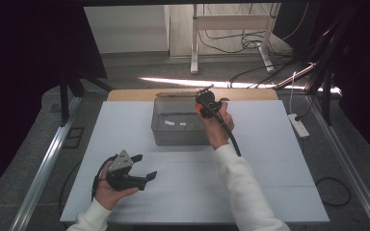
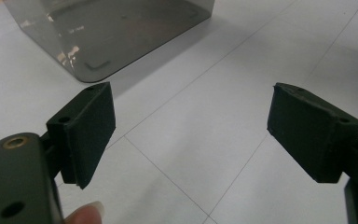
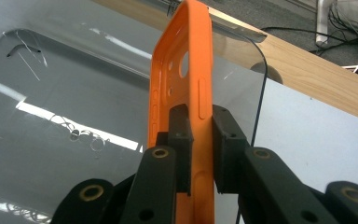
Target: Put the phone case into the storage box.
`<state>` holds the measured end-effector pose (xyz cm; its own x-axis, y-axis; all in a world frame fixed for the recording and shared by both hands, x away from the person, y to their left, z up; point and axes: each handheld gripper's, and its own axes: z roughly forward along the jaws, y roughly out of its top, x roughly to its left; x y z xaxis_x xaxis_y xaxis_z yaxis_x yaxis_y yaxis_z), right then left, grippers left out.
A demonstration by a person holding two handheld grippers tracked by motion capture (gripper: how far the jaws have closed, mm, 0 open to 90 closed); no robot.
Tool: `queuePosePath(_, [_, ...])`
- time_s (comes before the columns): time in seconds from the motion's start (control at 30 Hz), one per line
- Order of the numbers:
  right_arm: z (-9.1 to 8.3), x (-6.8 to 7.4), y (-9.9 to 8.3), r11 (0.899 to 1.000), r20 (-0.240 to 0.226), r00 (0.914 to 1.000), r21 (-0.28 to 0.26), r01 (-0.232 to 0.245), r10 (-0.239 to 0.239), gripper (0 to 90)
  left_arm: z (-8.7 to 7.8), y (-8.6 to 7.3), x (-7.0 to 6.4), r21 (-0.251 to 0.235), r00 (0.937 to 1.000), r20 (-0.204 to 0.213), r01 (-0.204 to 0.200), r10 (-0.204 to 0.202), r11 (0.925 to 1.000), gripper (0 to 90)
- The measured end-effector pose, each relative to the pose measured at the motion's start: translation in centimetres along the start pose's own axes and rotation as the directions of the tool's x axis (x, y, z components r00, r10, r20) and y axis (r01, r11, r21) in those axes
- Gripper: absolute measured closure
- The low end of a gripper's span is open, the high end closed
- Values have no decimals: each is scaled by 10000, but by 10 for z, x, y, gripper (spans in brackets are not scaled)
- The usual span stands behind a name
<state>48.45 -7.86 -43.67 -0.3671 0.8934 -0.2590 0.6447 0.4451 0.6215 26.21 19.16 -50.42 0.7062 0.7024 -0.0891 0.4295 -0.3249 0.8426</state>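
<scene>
Orange phone case (image 3: 186,79) clamped edgewise in right gripper (image 3: 200,140) jaws; left gripper (image 2: 191,135) jaws wide apart, empty.

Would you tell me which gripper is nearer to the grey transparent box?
Right. The right gripper hangs over the box, clamping an orange phone case; the left gripper is open, nearer the person.

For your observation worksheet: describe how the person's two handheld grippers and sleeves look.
Both arms wear white long sleeves. The left gripper is black with two blocky rectangular jaws and a grey three-cornered plate on top. The right gripper is black too, trailing a black cable; brass-coloured rivets mark its linkages.
</scene>
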Motion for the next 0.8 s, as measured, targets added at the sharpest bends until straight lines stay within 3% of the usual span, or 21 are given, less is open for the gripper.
queuePosePath(0.8, [10, 1, -3, 9992, 252, 9996, 369, -147, 138, 801, 2, 3, 2, -65, 9998, 174, -13, 14, 10000, 159])
